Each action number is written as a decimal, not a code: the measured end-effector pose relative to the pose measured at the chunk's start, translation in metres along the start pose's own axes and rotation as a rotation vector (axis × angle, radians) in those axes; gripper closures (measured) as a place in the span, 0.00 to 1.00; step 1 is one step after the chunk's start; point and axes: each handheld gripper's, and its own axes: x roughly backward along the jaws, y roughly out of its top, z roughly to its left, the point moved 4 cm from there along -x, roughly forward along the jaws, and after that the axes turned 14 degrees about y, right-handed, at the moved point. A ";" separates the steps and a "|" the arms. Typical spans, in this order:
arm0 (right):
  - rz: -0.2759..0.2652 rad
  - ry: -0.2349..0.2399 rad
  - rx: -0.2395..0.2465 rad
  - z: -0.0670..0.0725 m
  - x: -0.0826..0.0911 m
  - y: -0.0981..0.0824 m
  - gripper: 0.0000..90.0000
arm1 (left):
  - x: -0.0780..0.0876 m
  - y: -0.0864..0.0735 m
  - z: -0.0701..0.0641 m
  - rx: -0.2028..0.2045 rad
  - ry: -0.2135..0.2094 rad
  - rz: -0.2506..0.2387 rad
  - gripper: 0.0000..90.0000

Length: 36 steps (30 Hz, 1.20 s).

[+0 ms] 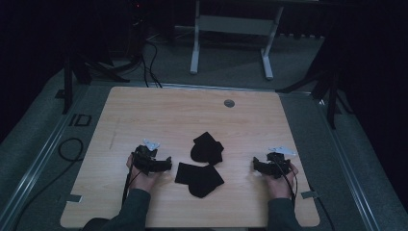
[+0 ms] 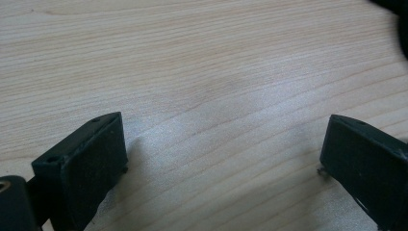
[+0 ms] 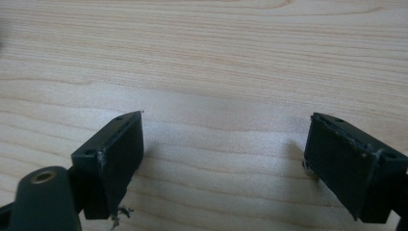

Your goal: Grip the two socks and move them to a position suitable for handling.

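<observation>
Two black pieces of cloth lie in the middle of the wooden table (image 1: pixel 168 110): one (image 1: pixel 207 148) farther back, the other (image 1: pixel 198 179) nearer the front edge, their edges touching. My left gripper (image 1: pixel 163 165) rests on the table just left of the nearer cloth. In the left gripper view it (image 2: pixel 223 149) stands open over bare wood, with a dark cloth edge (image 2: pixel 401 29) at the top right. My right gripper (image 1: pixel 257 165) rests to the right of the cloths, apart from them. In the right gripper view it (image 3: pixel 223 144) is open with nothing between its fingers.
A round grey grommet (image 1: pixel 229 103) sits near the table's back edge. Behind the table stand a white frame (image 1: pixel 195 48) and dark stands with cables (image 1: pixel 149 62) on the floor. Metal rails (image 1: pixel 43 149) run along both sides.
</observation>
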 end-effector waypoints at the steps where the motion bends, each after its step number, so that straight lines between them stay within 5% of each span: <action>1: 0.000 0.000 0.000 0.000 0.000 0.000 0.15 | 0.000 0.000 0.000 0.000 0.000 0.000 0.03; 18: 0.012 0.018 0.014 0.005 0.001 -0.001 0.16 | 0.004 0.002 0.002 -0.008 -0.006 0.013 0.17; 22: 0.017 0.023 0.019 0.005 0.002 -0.001 0.18 | 0.007 0.002 0.003 -0.010 -0.009 0.018 0.28; 28: 0.032 0.043 0.035 0.010 0.005 -0.001 0.33 | 0.010 0.003 0.006 -0.017 -0.017 0.028 0.45; 36: 0.049 0.074 0.045 0.014 0.010 0.000 0.52 | 0.014 0.003 0.006 -0.004 -0.069 0.030 0.52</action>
